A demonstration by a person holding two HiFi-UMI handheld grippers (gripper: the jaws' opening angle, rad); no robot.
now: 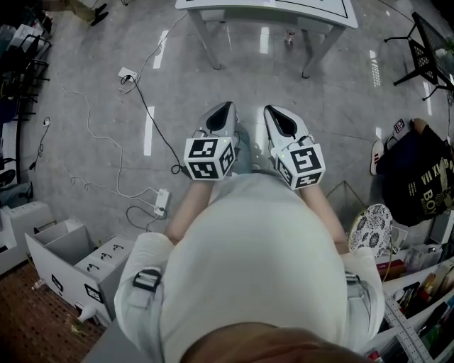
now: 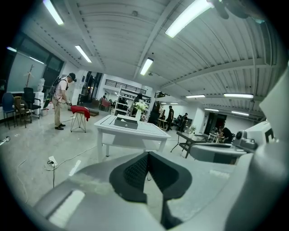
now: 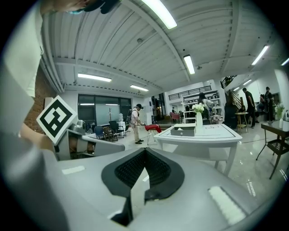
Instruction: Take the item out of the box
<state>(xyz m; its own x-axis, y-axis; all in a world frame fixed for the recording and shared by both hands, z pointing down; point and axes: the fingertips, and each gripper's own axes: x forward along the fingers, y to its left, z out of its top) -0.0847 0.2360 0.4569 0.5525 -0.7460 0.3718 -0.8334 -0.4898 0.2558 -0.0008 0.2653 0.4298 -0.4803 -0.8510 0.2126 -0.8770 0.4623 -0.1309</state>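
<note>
Both grippers are held side by side in front of the person's chest, high above the floor and pointing at a white table. My left gripper has its jaws shut with nothing between them, the pads meeting at the tip. My right gripper is likewise shut and empty. A low grey box sits on the white table, well ahead of both grippers. A white vase with flowers stands just behind it. What the box holds is hidden.
Cables and power strips lie on the glossy floor to the left. A grey drawer unit stands at lower left, cluttered shelves at lower right, and a black chair at upper right. Far off, a person stands by a red-draped stool.
</note>
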